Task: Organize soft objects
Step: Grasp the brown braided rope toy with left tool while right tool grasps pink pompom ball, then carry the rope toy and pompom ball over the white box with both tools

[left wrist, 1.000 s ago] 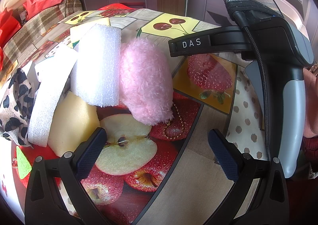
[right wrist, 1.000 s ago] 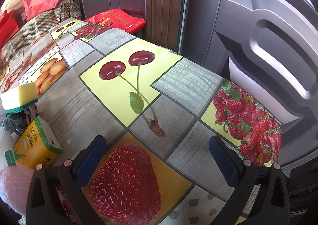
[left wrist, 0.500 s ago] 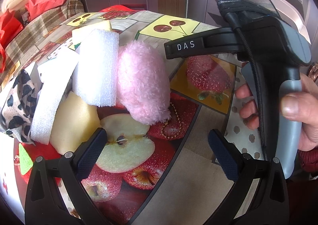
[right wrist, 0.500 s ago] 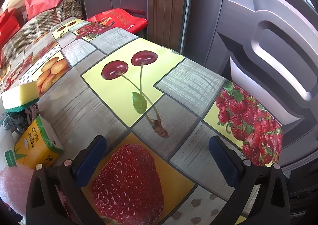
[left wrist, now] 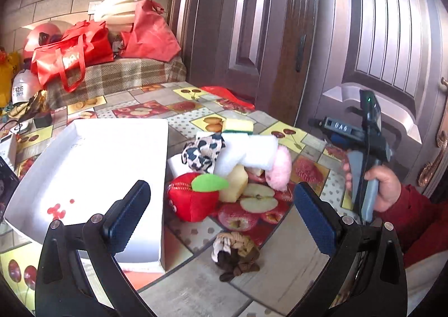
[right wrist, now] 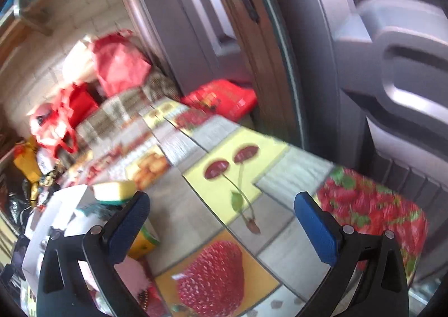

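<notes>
Left wrist: open left tool (left wrist: 221, 206) hangs above box (left wrist: 156, 177) edge.

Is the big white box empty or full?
Nearly empty. The white box shows a bare white floor with only a few small red bits near one corner.

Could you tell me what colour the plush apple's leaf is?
Bright green, on the red plush apple; clearest in the left wrist view.

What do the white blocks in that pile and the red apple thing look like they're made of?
The chunky white blocks look like expanded packing foam: matte, grainy, pebbled surface, soft edges. The red apple-shaped pouch looks like plush fabric, with a flat green felt-like leaf and a gold zipper along its top. The fluffy pink pouch beside them appears to be long-pile fleece. None shows any shine.
</notes>
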Tool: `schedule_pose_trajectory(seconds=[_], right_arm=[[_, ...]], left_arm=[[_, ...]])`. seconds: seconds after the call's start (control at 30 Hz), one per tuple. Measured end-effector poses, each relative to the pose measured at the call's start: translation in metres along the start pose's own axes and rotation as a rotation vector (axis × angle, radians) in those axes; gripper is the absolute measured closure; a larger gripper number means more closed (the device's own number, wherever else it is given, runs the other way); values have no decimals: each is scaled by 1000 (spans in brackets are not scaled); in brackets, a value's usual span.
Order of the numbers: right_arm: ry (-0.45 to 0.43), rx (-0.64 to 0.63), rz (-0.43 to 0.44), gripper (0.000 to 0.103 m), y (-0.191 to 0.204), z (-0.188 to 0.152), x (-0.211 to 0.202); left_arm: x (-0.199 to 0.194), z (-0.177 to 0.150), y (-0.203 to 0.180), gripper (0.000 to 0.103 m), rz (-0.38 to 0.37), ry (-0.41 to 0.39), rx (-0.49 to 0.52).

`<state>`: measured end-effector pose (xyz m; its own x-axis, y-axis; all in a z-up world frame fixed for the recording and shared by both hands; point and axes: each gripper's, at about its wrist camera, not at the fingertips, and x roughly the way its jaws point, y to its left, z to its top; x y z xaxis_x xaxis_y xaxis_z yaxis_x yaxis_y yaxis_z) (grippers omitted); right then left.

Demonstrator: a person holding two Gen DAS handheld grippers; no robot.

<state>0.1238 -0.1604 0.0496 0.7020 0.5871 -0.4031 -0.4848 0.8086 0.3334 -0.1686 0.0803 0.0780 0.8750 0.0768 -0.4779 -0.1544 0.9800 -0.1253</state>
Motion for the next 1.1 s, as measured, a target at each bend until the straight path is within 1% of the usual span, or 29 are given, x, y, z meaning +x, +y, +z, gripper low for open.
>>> schedule_pose_trajectory(seconds=[0.03,0.07,0.1,0.17,0.27,0.33,0.37,0.5,0.53,0.57,0.6,0.63,0.67,0.73,0.83,0.9,0.97,1.03,1.1], right_arm=[[-58,-54,75,0,6,2,-10],[-78,-117,155,0,14,3,-16],[-46,-189,219,0,23,5,-16],[55,-314,283,0,44,5,-7],[174,-445,372,0,68,-13,6],[233,-517,395,0,82,-27,14],[249,-549,399,0,89,-32,14],[329,-641,388,2,104,-46,26],[349,-658,375,6,108,-49,31],[372,-668,364,15,110,-52,36],[397,-672,360,22,111,-55,42],[432,-672,360,49,111,-57,48],[462,-669,362,52,110,-60,52],[442,-660,378,52,106,-57,47],[385,-660,370,53,98,-53,26],[332,-619,378,53,87,-47,10],[247,-575,389,53,78,-37,-8],[116,-539,398,52,73,-31,-30],[-20,-506,424,52,73,-28,-48]], left_arm=[[3,-5,-3,0,-14,42,12],[7,-9,-8,0,-28,84,33],[14,-14,-13,0,-36,127,60],[31,-24,-30,0,-29,215,115],[52,-38,-43,0,-28,294,154],[63,-43,-44,1,-33,335,145],[66,-44,-45,1,-33,352,139],[73,-44,-40,9,-45,381,108],[76,-45,-39,15,-44,395,105],[79,-47,-37,30,-43,416,97],[83,-48,-36,39,-49,439,88],[82,-47,-35,50,-44,428,86],[80,-47,-34,66,-65,420,80],[75,-48,-35,66,-75,402,85],[61,-45,-35,67,-68,342,93],[52,-41,-33,67,-59,291,82],[42,-34,-27,67,-42,214,63],[30,-29,-20,67,-25,113,42],[16,-23,-12,67,50,-15,37]])
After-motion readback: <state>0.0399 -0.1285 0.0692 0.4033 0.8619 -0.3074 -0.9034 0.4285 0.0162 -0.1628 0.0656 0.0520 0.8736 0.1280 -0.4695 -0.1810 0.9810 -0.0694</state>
